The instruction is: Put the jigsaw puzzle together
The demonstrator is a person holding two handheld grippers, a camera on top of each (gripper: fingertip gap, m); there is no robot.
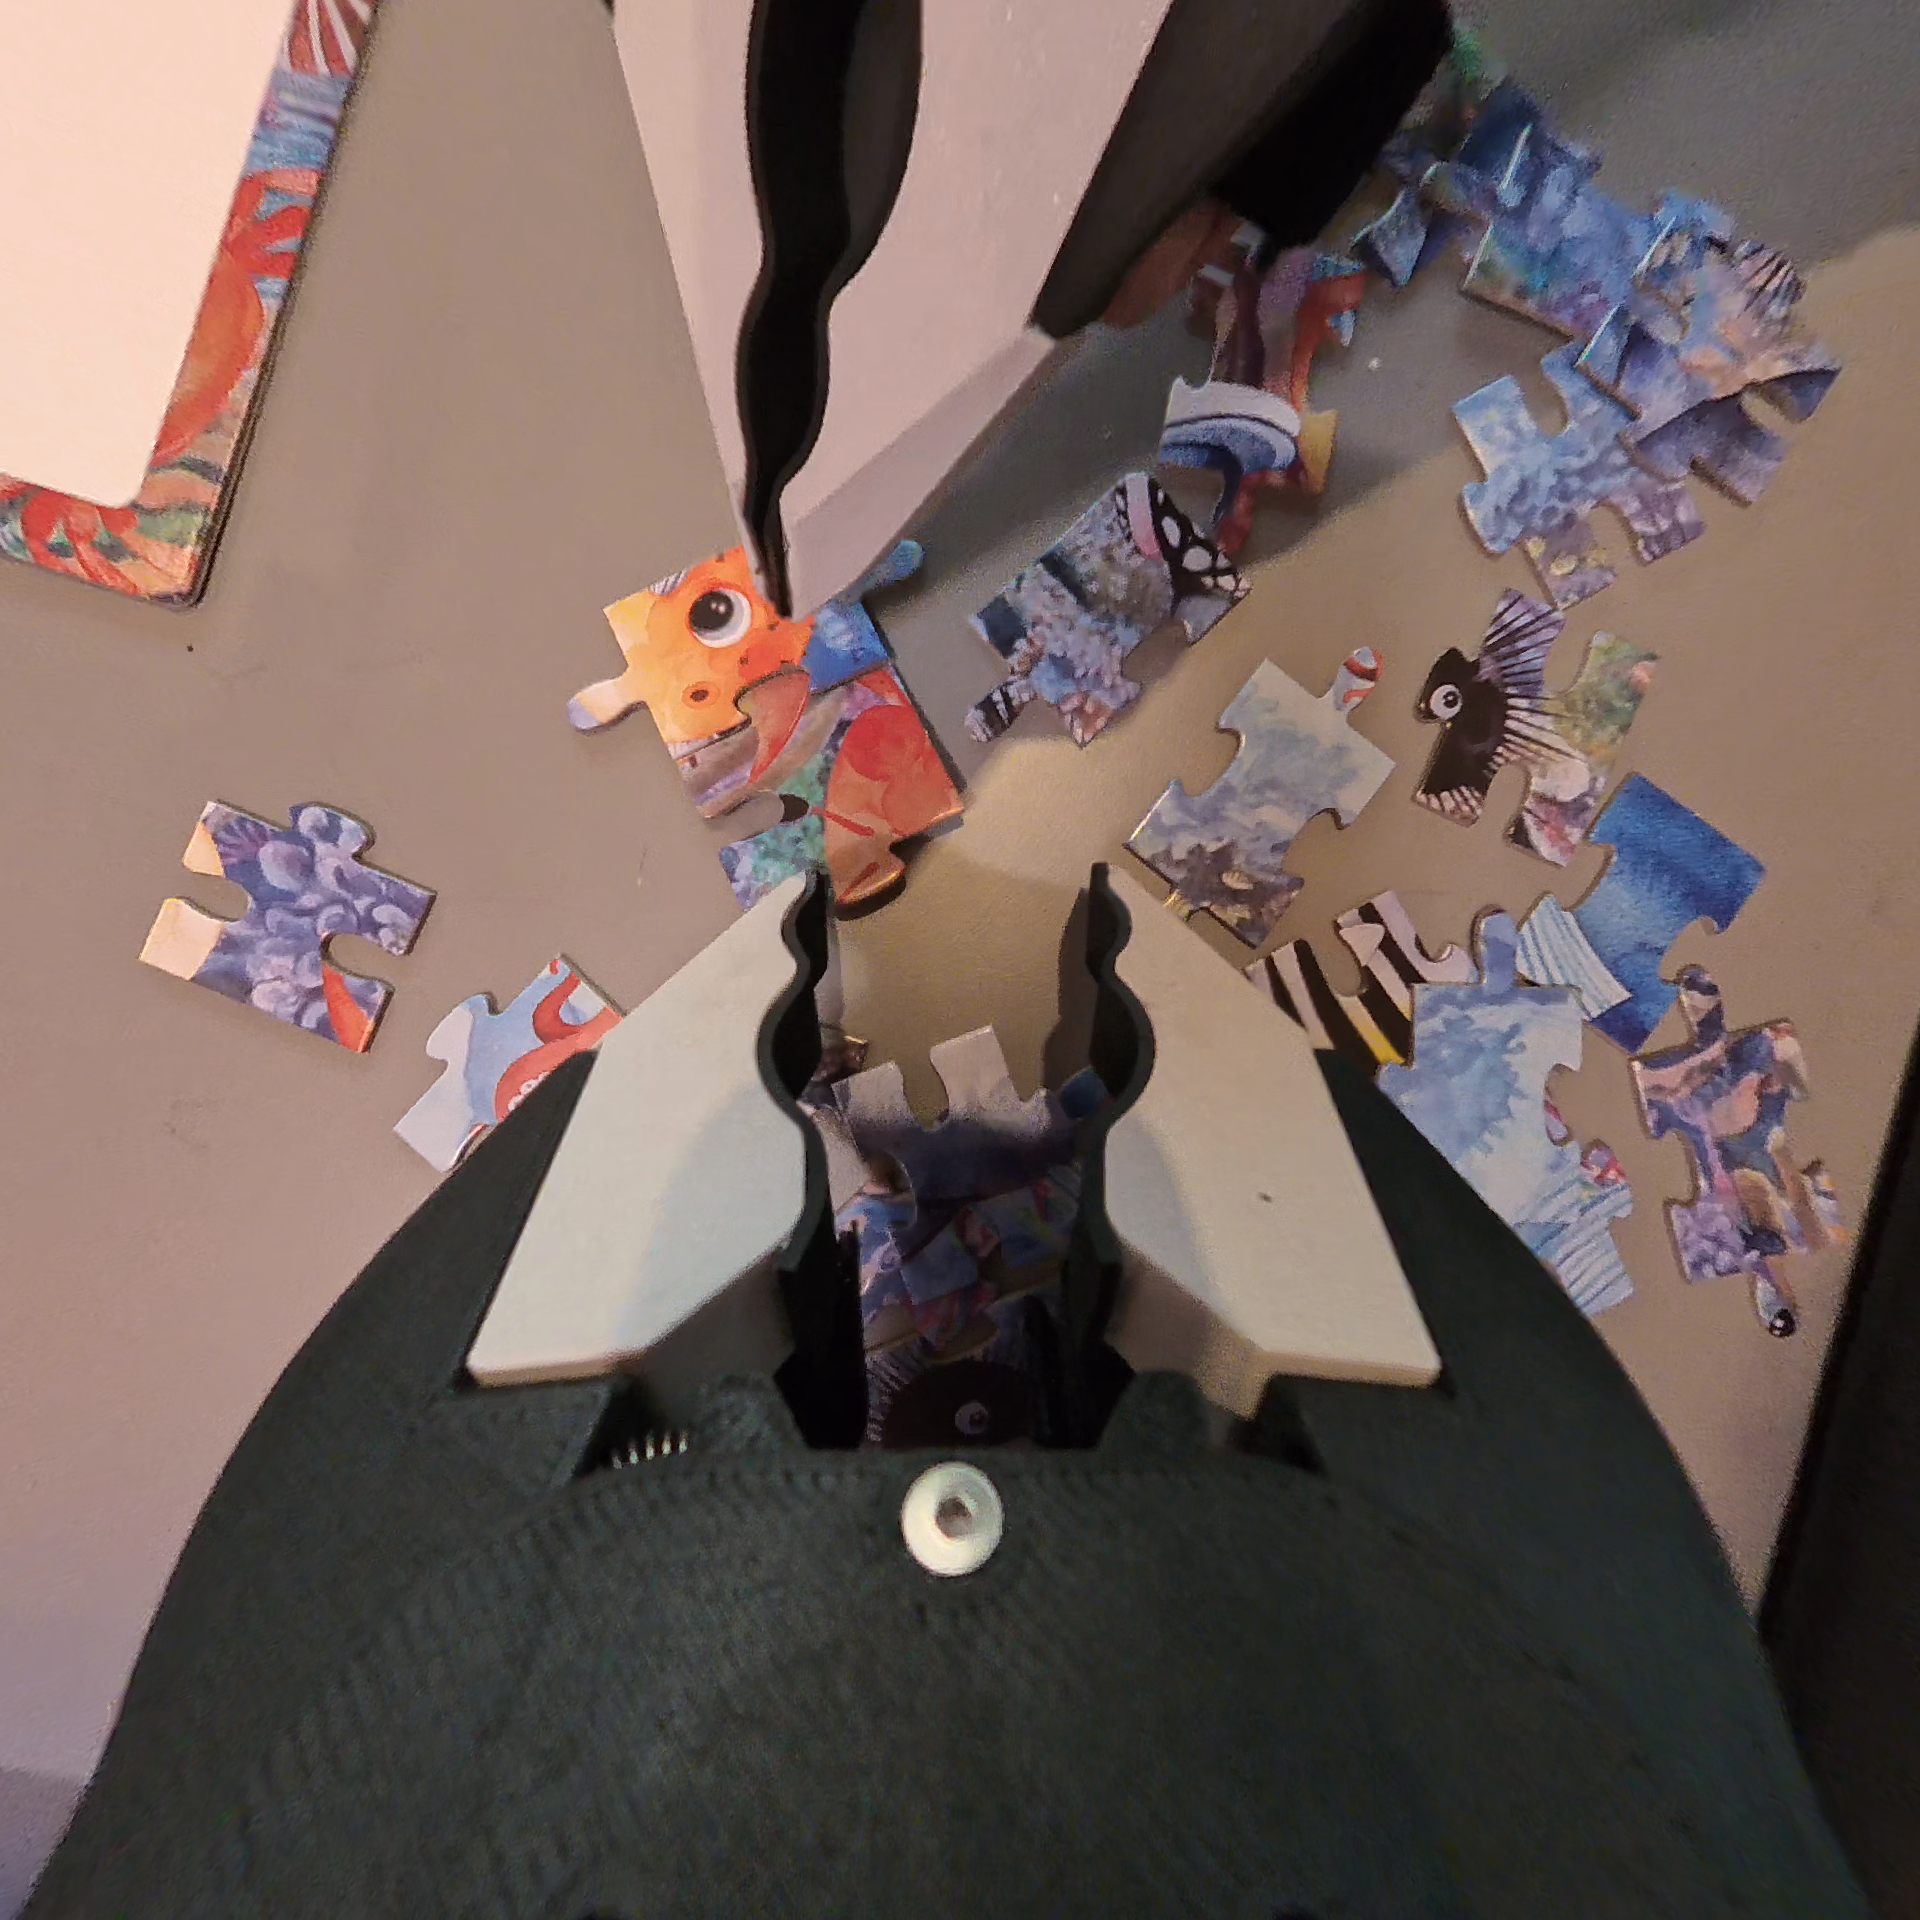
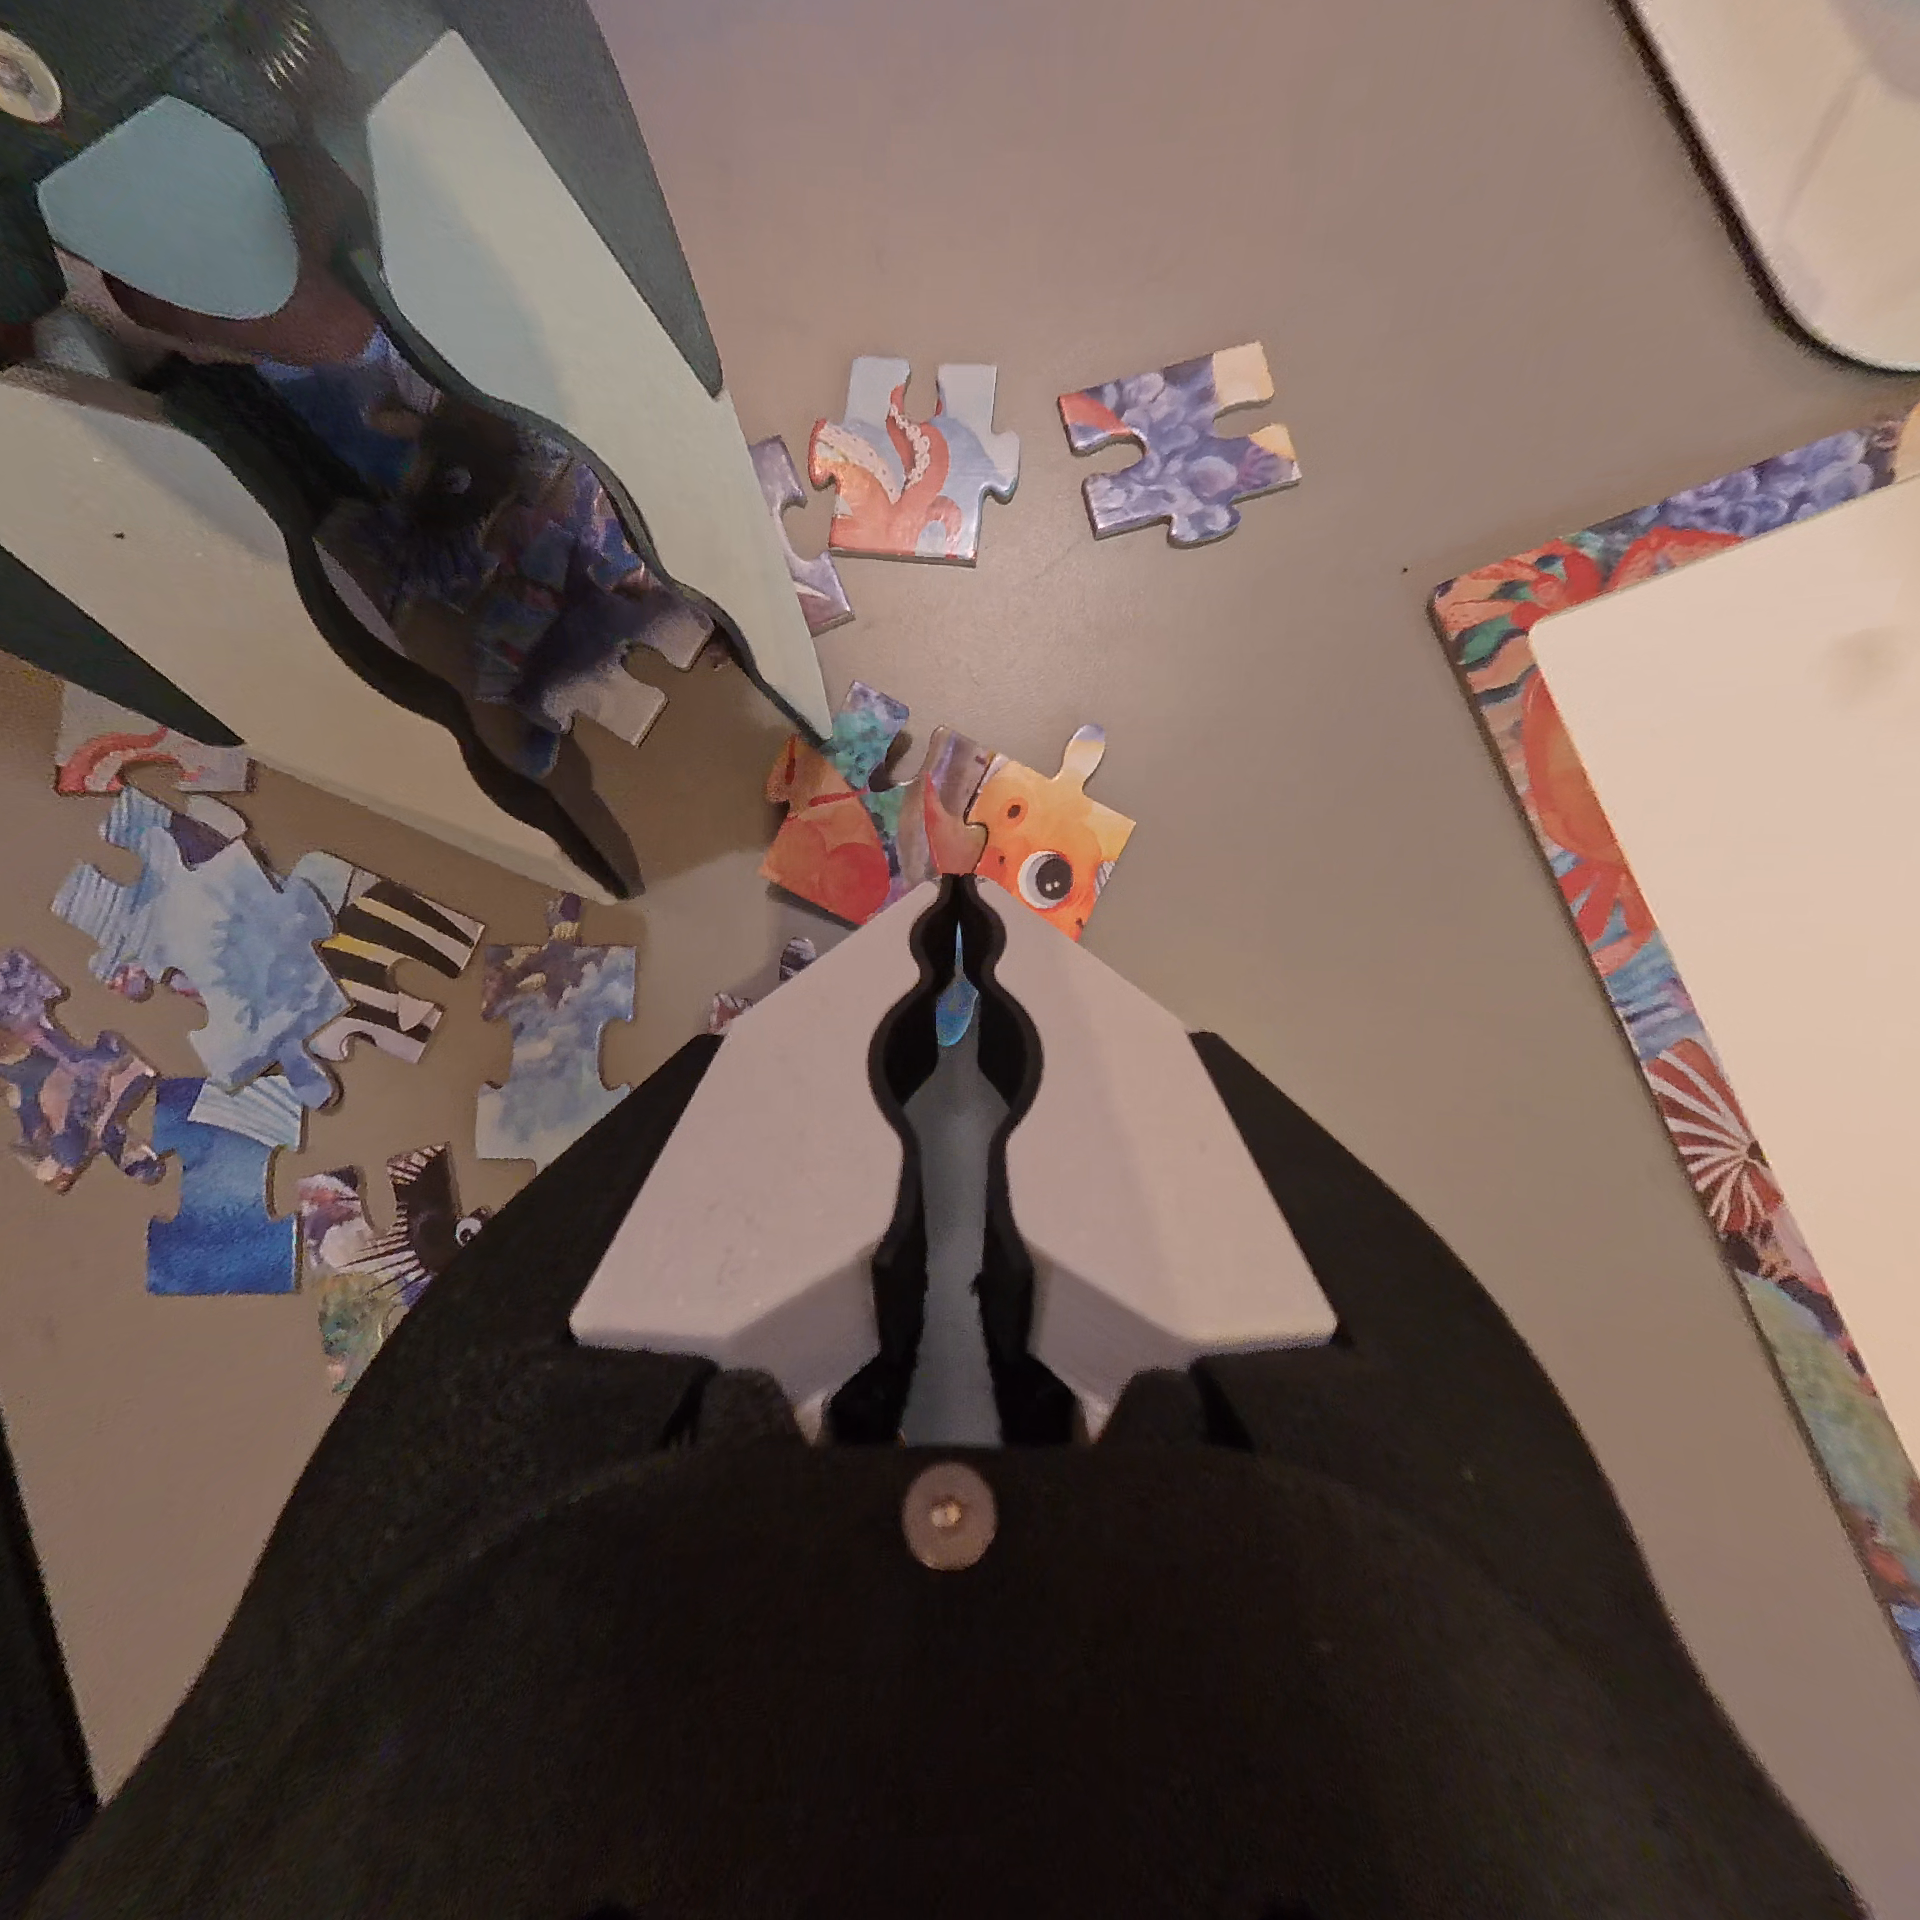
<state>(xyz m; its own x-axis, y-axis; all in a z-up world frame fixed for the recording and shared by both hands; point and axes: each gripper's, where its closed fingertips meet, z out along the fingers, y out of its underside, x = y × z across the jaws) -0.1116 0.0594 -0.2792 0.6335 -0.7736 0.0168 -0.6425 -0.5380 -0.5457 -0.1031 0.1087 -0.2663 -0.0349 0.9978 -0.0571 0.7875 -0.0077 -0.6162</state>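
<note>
Crowding the orange fish piece [image 2: 1055,857], loose pieces [image 2: 223,951], puzzle tray [image 2: 1496,665]

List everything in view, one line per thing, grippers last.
joined pieces: a small cluster, orange fish and red, centre of table, at both grippers' tips.
loose puzzle pieces: many, mostly blue and purple, some black-and-white striped, scattered on the left gripper's right side.
purple piece: one, lying apart, beside an octopus piece.
puzzle tray: one, colourful sea-life border around a blank cream middle, at table edge.
table: one, grey-beige.
white object: one, rounded corner, far edge; cannot identify.
left gripper: black body, pale fingers, open.
right gripper: same build, shut, tips at the joined pieces.
</note>
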